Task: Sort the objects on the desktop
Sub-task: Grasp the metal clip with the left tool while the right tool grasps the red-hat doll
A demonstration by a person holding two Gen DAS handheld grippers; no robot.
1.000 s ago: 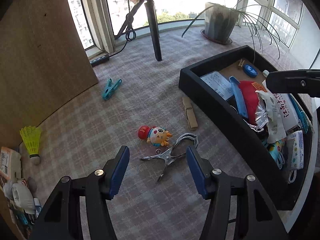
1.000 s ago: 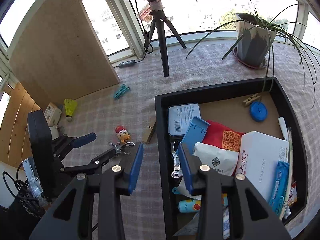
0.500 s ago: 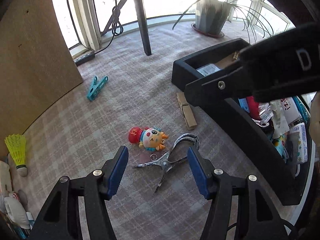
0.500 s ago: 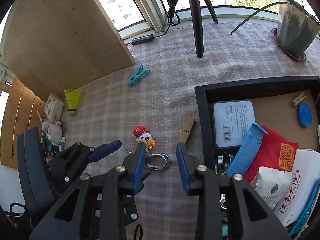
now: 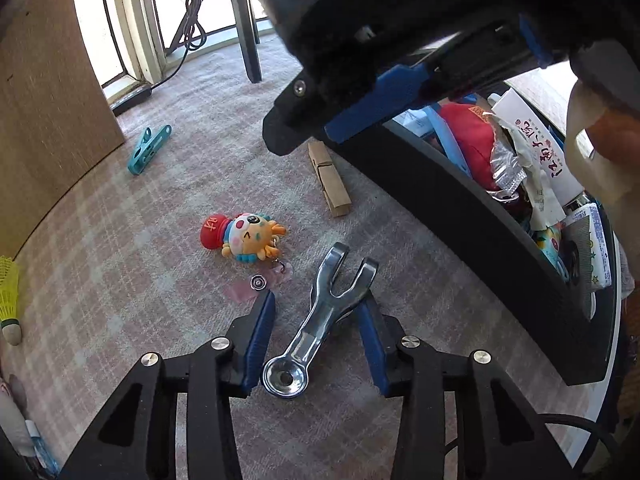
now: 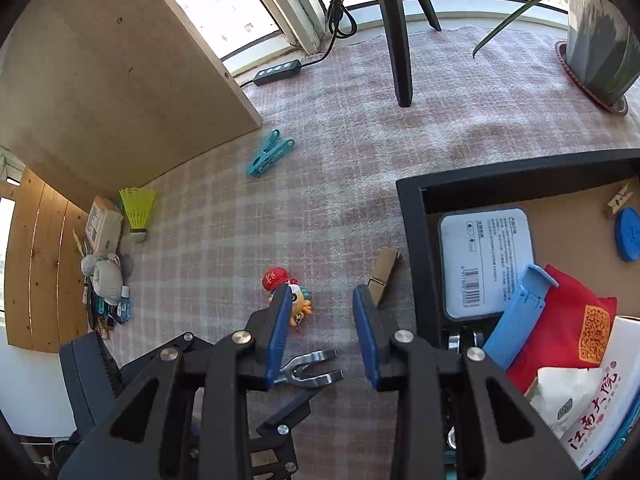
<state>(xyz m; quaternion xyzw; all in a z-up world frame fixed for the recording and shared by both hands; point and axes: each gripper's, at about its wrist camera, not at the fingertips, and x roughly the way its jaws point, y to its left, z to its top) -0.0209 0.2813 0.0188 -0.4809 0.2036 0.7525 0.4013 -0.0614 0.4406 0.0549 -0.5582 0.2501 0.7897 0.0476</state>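
Observation:
A shiny metal clip (image 5: 320, 312) lies between the fingers of my left gripper (image 5: 318, 312), which stands open around it; whether the pads touch it I cannot tell. The clip's forked end also shows in the right wrist view (image 6: 314, 368). My right gripper (image 6: 320, 312) is open and empty, above the checked cloth, over the left gripper. A small cartoon doll keychain (image 5: 244, 236) (image 6: 290, 290), a wooden clothespin (image 5: 330, 182) (image 6: 384, 276) and a teal clothespin (image 5: 148, 150) (image 6: 269, 154) lie on the cloth. The black box (image 5: 480, 216) (image 6: 412, 208) holds several sorted items.
A yellow shuttlecock (image 6: 138, 210) and a small pile of packets (image 6: 104, 276) lie at the left by a wooden board (image 6: 120, 80). A tripod leg (image 6: 398, 40), a power strip (image 6: 278, 72) and a potted plant (image 6: 600, 40) stand at the back.
My left gripper has moved forward and down so the metal clip now sits between its fingers, turned end-on. My right gripper has swung left, away from the box, over the left one.

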